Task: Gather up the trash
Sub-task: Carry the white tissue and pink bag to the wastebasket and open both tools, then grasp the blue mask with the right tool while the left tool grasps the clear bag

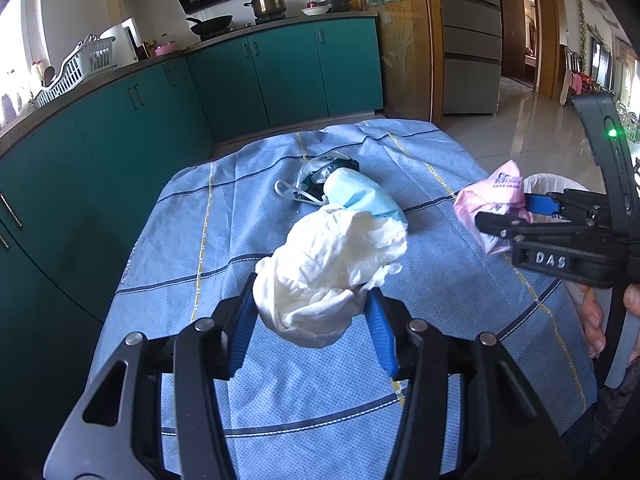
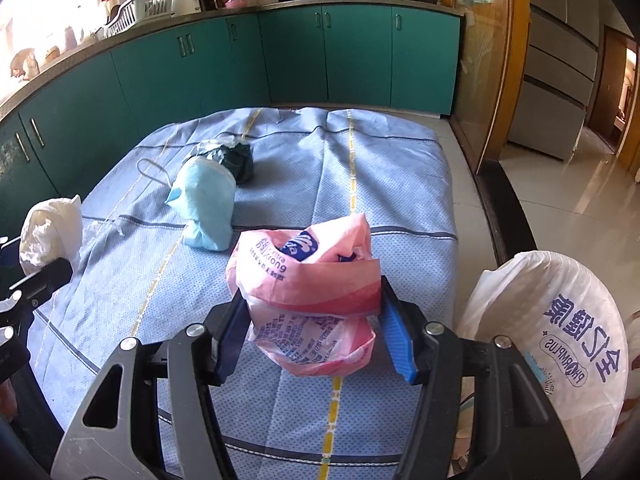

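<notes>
Both wrist cameras looked down along their tools, close over the tabletop, sharing the mask and cabinets.

Daylight floods in from the window at upper left — blown out white. Floor tiles glare. Fisheye bends the edges; corners go black.

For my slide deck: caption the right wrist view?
Right gripper clamps pink tissue wrapper above blue tablecloth, beside white trash bag.

One white wad, one pink wrapper, one blue mask, one dark bag.
</notes>
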`<state>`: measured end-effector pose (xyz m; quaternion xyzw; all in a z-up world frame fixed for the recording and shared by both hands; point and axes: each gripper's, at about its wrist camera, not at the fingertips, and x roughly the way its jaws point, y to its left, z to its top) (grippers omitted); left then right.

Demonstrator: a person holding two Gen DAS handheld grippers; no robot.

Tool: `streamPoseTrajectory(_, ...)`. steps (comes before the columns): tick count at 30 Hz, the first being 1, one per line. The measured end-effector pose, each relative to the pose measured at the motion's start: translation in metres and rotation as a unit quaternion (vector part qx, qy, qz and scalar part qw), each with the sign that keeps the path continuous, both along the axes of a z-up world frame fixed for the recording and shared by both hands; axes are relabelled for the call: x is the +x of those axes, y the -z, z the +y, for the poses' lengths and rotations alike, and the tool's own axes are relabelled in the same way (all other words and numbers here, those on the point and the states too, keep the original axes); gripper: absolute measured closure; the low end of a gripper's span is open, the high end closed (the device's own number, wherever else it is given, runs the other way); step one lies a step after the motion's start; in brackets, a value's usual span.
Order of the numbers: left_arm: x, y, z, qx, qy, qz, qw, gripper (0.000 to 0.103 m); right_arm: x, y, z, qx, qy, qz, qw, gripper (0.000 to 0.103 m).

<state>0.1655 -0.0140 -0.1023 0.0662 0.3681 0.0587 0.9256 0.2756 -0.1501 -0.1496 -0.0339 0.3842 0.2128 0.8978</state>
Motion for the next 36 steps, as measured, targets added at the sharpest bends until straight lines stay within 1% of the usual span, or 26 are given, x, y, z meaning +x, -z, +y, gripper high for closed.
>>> streamPoseTrajectory(2,0.001,-0.001,-0.002,-0.007,0.005,-0.001,1.0000,0.051,0.000,-0.003,-0.010,0.012,0.016,-0.005,1.000,0.043)
streamPoseTrajectory(4,0.003,0.000,-0.008,-0.018,0.015,0.001,0.9997,0.051,0.000,-0.008,-0.032,0.028,0.047,-0.012,0.998,0.043)
streamPoseTrajectory(7,0.009,0.001,-0.023,-0.026,0.040,0.001,0.9988,0.051,-0.005,-0.010,-0.069,0.018,0.115,-0.030,0.993,0.043)
streamPoseTrajectory(9,0.013,0.000,-0.034,-0.032,0.055,0.000,0.9980,0.051,-0.011,-0.007,-0.105,0.008,0.177,-0.031,0.984,0.043)
streamPoseTrajectory(10,0.017,0.000,-0.041,-0.036,0.065,0.003,0.9972,0.051,-0.016,-0.003,-0.124,-0.007,0.215,-0.031,0.976,0.043)
streamPoseTrajectory(11,0.020,0.001,-0.049,-0.038,0.075,0.007,0.9964,0.051,-0.019,0.001,-0.136,-0.019,0.239,-0.030,0.970,0.043)
streamPoseTrajectory(12,0.023,0.001,-0.056,-0.040,0.082,0.009,0.9958,0.051,-0.024,0.006,-0.152,-0.039,0.272,-0.025,0.961,0.043)
streamPoseTrajectory(14,0.030,0.000,-0.075,-0.045,0.103,0.012,0.9936,0.051,-0.029,0.015,-0.174,-0.045,0.308,-0.006,0.950,0.043)
streamPoseTrajectory(15,0.033,0.000,-0.086,-0.049,0.116,0.013,0.9920,0.051,-0.031,0.020,-0.189,-0.027,0.327,0.013,0.945,0.043)
streamPoseTrajectory(18,0.041,0.000,-0.122,-0.061,0.156,0.018,0.9857,0.051,-0.032,0.028,-0.214,0.019,0.356,0.044,0.933,0.041)
streamPoseTrajectory(19,0.044,0.001,-0.136,-0.062,0.174,0.021,0.9826,0.051,-0.033,0.029,-0.219,0.031,0.365,0.050,0.929,0.034)
streamPoseTrajectory(20,0.045,0.002,-0.145,-0.060,0.182,0.023,0.9811,0.051,-0.033,0.030,-0.223,0.038,0.375,0.052,0.925,0.030)
streamPoseTrajectory(21,0.047,0.004,-0.157,-0.058,0.194,0.027,0.9790,0.051,-0.033,0.030,-0.228,0.047,0.389,0.052,0.919,0.021)
streamPoseTrajectory(22,0.050,0.006,-0.168,-0.058,0.206,0.032,0.9764,0.051,-0.035,0.028,-0.231,0.056,0.398,0.051,0.914,0.017)
streamPoseTrajectory(23,0.052,0.009,-0.178,-0.059,0.216,0.036,0.9738,0.051,-0.037,0.027,-0.235,0.065,0.408,0.047,0.909,0.016)
streamPoseTrajectory(26,0.058,0.017,-0.209,-0.067,0.254,0.051,0.9635,0.051,-0.044,0.024,-0.247,0.089,0.449,0.031,0.888,0.015)
streamPoseTrajectory(27,0.059,0.020,-0.218,-0.069,0.265,0.054,0.9601,0.050,-0.047,0.024,-0.255,0.101,0.465,0.027,0.879,0.015)
streamPoseTrajectory(28,0.059,0.024,-0.231,-0.071,0.283,0.058,0.9549,0.048,-0.048,0.024,-0.259,0.112,0.475,0.025,0.873,0.014)
streamPoseTrajectory(30,0.059,0.029,-0.249,-0.071,0.306,0.059,0.9475,0.039,-0.050,0.025,-0.269,0.132,0.492,0.025,0.860,0.014)
streamPoseTrajectory(31,0.059,0.032,-0.256,-0.066,0.313,0.059,0.9458,0.024,-0.050,0.027,-0.271,0.136,0.497,0.026,0.856,0.014)
streamPoseTrajectory(32,0.060,0.034,-0.260,-0.058,0.313,0.053,0.9465,0.021,-0.050,0.028,-0.272,0.137,0.499,0.028,0.855,0.014)
streamPoseTrajectory(34,0.058,0.036,-0.261,-0.043,0.308,0.043,0.9493,0.019,-0.048,0.027,-0.272,0.132,0.497,0.028,0.857,0.014)
streamPoseTrajectory(36,0.060,0.038,-0.252,-0.035,0.300,0.040,0.9526,0.017,-0.047,0.027,-0.269,0.123,0.492,0.029,0.861,0.014)
